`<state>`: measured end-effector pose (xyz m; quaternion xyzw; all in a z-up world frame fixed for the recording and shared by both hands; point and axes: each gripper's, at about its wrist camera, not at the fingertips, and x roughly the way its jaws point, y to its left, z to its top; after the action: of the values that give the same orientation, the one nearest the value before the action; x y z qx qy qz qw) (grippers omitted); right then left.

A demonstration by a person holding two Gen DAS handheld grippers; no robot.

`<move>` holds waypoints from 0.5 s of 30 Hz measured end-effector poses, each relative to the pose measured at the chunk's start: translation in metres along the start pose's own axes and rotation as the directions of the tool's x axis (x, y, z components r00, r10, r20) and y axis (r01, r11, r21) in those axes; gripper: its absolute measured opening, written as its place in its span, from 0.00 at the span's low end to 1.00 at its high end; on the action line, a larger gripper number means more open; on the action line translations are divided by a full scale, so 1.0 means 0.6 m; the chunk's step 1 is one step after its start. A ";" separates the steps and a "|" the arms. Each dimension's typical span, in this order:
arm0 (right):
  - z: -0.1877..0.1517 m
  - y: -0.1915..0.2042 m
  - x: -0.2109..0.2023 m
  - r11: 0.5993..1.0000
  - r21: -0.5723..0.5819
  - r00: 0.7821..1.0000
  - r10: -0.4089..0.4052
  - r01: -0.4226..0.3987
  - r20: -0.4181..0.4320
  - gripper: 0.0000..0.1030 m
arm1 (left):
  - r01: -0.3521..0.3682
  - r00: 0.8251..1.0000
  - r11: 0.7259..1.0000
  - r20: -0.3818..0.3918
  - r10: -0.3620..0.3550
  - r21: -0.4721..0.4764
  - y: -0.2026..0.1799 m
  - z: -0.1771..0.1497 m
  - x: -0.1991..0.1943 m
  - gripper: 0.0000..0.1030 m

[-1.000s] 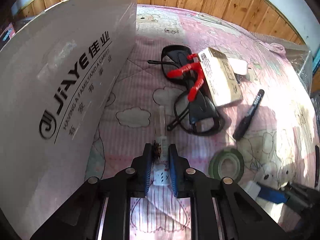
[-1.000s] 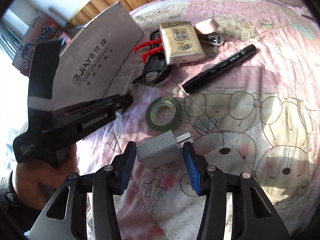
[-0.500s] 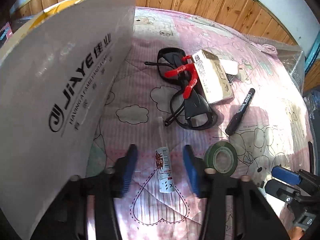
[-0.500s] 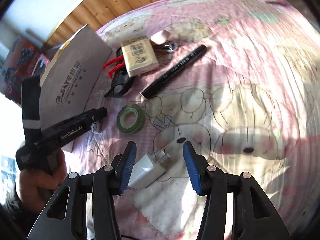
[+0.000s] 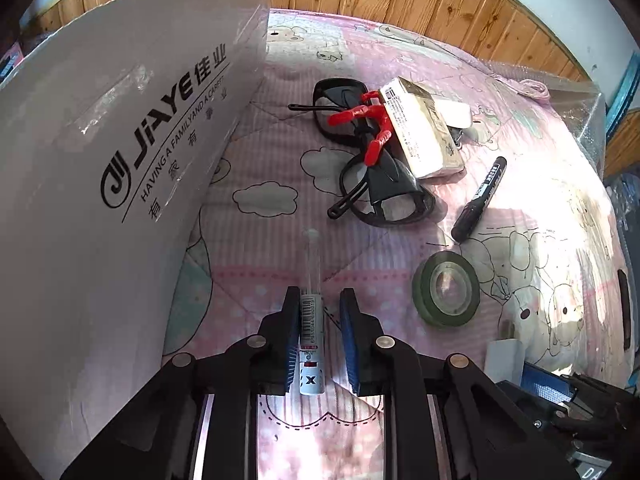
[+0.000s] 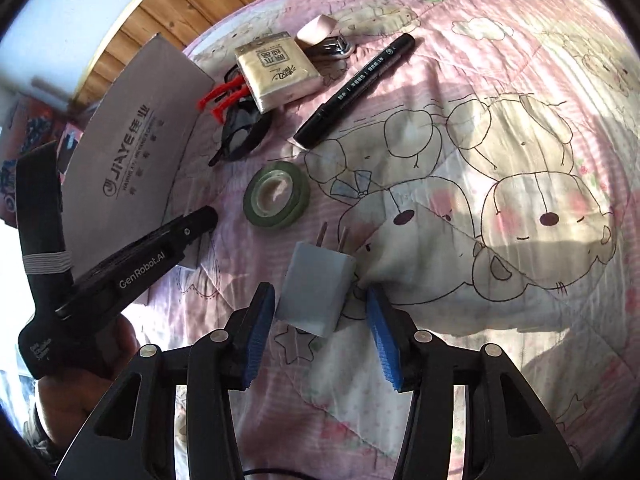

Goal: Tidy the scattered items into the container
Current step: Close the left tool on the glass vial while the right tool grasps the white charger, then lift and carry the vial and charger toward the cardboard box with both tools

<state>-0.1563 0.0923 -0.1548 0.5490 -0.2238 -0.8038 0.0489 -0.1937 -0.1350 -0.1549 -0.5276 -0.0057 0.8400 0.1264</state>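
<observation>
A clear tube with a barcode label (image 5: 311, 332) lies on the pink bedspread between the fingers of my left gripper (image 5: 319, 300). The jaws stand narrowly apart: the left pad touches the tube and a gap shows at the right pad. A white plug adapter (image 6: 316, 292) lies prongs away between the spread fingers of my right gripper (image 6: 320, 290), which is open. The cardboard box (image 5: 120, 140) printed JIAYE stands at the left; its inside is hidden.
Beyond the grippers lie black glasses (image 5: 384, 196), a red clip (image 5: 368, 120), a tissue pack (image 5: 420, 128), a black marker (image 5: 480, 196) and a green tape roll (image 5: 446, 288). A pink eraser (image 6: 316, 28) and nail clippers (image 6: 336, 46) lie further back. A wooden wall borders the bed.
My left gripper let go of the tube, opened wide, and has now narrowed around it again. The adapter has turned prongs-away between the right fingers, closer in.
</observation>
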 end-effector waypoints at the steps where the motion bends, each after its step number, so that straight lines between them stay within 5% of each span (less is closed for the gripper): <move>1: 0.001 -0.002 -0.001 1.000 0.002 1.000 0.001 -0.001 0.001 0.36 | -0.001 1.000 1.000 -0.001 0.001 0.011 -0.001 -0.002 -0.003 0.17; 2: 0.001 -0.005 -0.003 1.000 0.007 1.000 0.005 -0.005 0.001 0.35 | 0.004 1.000 1.000 -0.004 -0.004 0.016 -0.001 -0.004 -0.007 0.11; 15: -0.028 0.014 -0.041 0.996 -0.070 0.998 -0.057 0.058 0.014 0.30 | 0.129 0.992 0.990 0.009 -0.129 -0.054 0.019 -0.060 -0.115 0.11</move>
<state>-0.1328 0.0876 -0.1349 0.5482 -0.1798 -0.8157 0.0437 -0.1358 -0.1658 -0.1113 -0.5271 -0.0628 0.8310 0.1659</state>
